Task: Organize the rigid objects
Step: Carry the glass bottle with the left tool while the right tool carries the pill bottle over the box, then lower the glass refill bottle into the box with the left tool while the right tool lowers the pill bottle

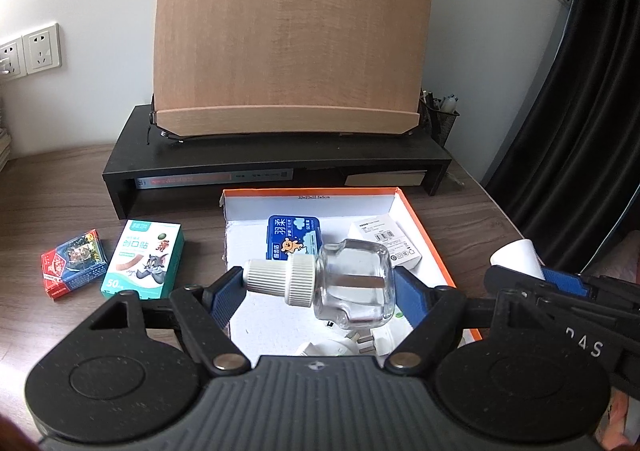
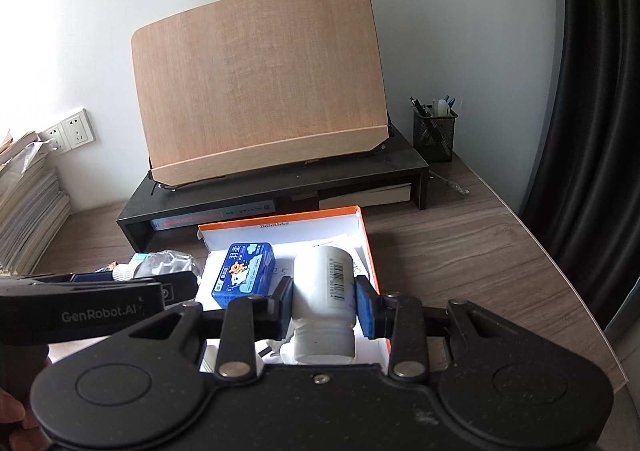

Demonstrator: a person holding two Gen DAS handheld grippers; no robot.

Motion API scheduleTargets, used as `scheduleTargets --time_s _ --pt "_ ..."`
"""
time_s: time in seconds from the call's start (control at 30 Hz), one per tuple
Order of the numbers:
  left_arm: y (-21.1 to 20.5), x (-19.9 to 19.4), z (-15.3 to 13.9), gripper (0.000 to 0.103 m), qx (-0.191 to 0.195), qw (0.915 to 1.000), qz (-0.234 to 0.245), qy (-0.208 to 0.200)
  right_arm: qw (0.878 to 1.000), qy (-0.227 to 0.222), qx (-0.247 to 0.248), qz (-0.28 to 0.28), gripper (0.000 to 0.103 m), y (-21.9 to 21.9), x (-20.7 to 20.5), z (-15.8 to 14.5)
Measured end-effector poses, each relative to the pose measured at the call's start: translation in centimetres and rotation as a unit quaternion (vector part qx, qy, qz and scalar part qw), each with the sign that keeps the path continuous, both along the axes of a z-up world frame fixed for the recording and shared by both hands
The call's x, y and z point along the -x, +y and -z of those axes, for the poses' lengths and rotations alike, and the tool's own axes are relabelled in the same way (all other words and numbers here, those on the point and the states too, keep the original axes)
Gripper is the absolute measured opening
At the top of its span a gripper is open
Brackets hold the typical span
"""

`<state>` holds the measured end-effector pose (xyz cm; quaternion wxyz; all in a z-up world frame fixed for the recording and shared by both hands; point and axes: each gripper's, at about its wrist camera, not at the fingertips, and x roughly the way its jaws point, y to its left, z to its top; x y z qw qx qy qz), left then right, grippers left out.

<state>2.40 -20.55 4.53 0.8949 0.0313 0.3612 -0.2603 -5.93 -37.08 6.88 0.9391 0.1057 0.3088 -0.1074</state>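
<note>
- My left tool [image 1: 320, 287] was clamped on a clear glass bottle [image 1: 352, 283] with a ribbed white cap, the bottle lying sideways between the blue pads, cap to the left, held above the near part of the orange-edged box [image 1: 424, 219].
- My right tool [image 2: 324, 299] gripped a white plastic bottle [image 2: 324, 283] by its body, barcode label facing up and its cap pointing toward me, over the right side of the same box [image 2: 370, 247].
- Inside the box I saw a blue tissue pack [image 1: 294, 237] lying flat near the far wall, a white labelled carton [image 1: 386, 241] to its right, and a white plug adapter [image 1: 340, 345] at the near end, under the glass bottle.
- On the counter [image 1: 60, 187] left of the box, a teal plaster box [image 1: 144, 259] with a cartoon cat lay flat, and a red and blue pack of playing cards [image 1: 74, 263] lay just left of it, apart from it.
- Farther back, a black monitor riser [image 1: 276, 155] carried a tilted wooden book stand [image 1: 288, 35], with a black mesh pen holder [image 2: 434, 135] at its right end.
- In the right wrist view, a stack of books [image 2: 28, 203] stood at the far left by the wall.
</note>
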Motion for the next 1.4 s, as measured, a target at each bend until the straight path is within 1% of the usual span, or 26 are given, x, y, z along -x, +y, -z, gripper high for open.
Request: scheduleTargets --time_s 0.83,1.4 --pt "-1.0 -2.2 0.8 0.08 -0.006 0.9994 -0.033 0.0 1.0 0.006 -0.004 -0.021 0.04 -1.0 -3.8 0.7" --pt "-1.8 -3.0 1.3 0.08 -0.01 0.9992 -0.04 0.003 1.0 0.011 -0.005 -0.023 0.04 -1.2 -5.0 1.3"
